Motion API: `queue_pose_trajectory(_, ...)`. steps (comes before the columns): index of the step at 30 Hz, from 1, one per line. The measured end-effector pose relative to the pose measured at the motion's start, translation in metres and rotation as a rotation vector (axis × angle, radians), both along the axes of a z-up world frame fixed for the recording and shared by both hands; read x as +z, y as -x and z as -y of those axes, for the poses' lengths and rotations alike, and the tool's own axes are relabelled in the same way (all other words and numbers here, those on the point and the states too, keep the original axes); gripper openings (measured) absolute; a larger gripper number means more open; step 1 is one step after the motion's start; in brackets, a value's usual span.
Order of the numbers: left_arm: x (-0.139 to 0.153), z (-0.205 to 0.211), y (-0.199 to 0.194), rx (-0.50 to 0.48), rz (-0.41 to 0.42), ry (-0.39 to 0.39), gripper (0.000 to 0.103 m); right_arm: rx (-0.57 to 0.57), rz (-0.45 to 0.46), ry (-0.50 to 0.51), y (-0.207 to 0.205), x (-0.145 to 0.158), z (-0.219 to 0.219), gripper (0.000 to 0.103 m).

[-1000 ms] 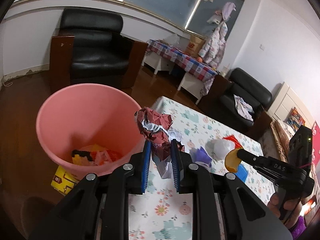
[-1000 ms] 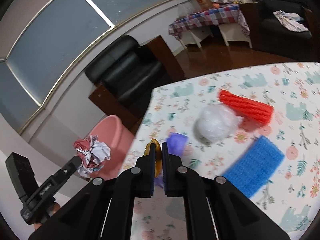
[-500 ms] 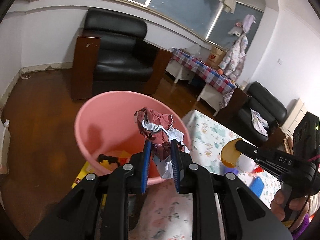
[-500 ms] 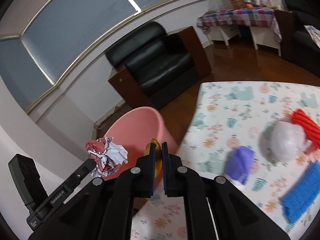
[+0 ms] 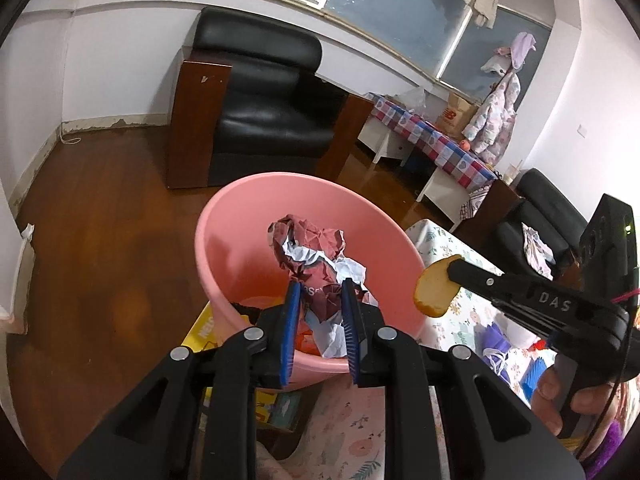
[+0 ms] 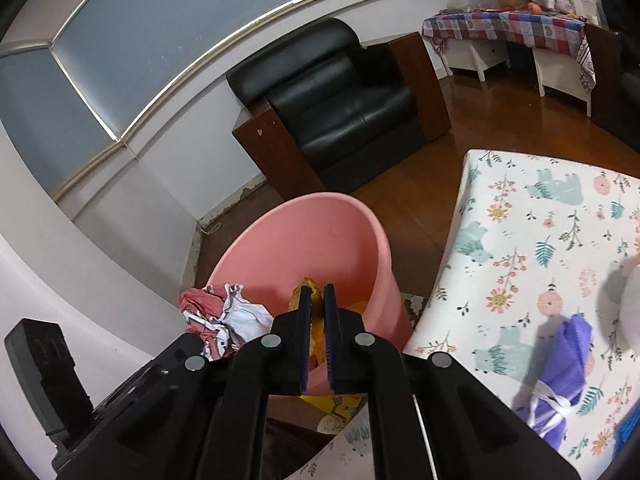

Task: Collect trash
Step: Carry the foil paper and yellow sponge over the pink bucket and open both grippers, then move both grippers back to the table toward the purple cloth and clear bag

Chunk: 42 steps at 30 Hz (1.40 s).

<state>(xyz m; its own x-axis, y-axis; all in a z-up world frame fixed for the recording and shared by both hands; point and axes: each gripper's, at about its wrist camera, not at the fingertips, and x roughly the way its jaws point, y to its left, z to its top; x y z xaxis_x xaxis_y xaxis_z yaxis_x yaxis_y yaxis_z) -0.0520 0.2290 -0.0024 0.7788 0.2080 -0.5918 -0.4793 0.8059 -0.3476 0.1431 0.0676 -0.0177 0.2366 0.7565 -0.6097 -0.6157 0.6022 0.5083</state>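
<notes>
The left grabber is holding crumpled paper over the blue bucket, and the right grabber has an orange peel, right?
Almost. The bucket is pink, not blue, as the left wrist view shows. The rest holds: the left gripper is shut on the crumpled paper over the bucket, and the right gripper pinches the orange peel.

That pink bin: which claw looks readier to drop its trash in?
Probably the left claw: its crumpled paper hangs over the pink bin. The right claw holds its orange peel nearer the rim.

tongs [image 6: 316, 294] pinching peel [image 6: 316, 320], pink bin [image 6: 320, 240]
</notes>
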Motion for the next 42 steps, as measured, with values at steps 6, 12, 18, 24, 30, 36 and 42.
queue_pose_trajectory(6,-0.001,-0.001,-0.002,0.009,-0.011,-0.003,0.023,-0.012,-0.014,0.025,-0.003,-0.012,-0.006,0.006)
queue_pose_trajectory(12,-0.003,-0.002,-0.001,-0.007,-0.015,0.008,0.040,-0.011,-0.043,0.027,-0.007,-0.021,-0.006,0.012)
queue_pose_trajectory(18,-0.004,-0.006,0.001,-0.010,-0.001,0.046,0.042,-0.018,-0.037,0.016,-0.006,-0.018,-0.001,0.033)
queue_pose_trajectory(24,-0.004,-0.005,0.002,-0.011,0.013,0.071,0.042,-0.027,-0.037,-0.001,-0.003,-0.015,0.012,0.036)
queue_pose_trajectory(30,-0.004,0.005,-0.003,-0.051,-0.007,0.046,0.042,-0.047,-0.031,-0.015,0.004,-0.011,0.029,0.038)
queue_pose_trajectory(36,0.000,0.017,-0.009,-0.087,-0.020,0.017,0.042,-0.067,-0.014,-0.033,0.010,-0.005,0.050,0.038)
queue_pose_trajectory(42,0.001,0.036,-0.015,-0.135,-0.051,-0.022,0.042,-0.106,-0.004,-0.055,0.015,0.001,0.083,0.044)
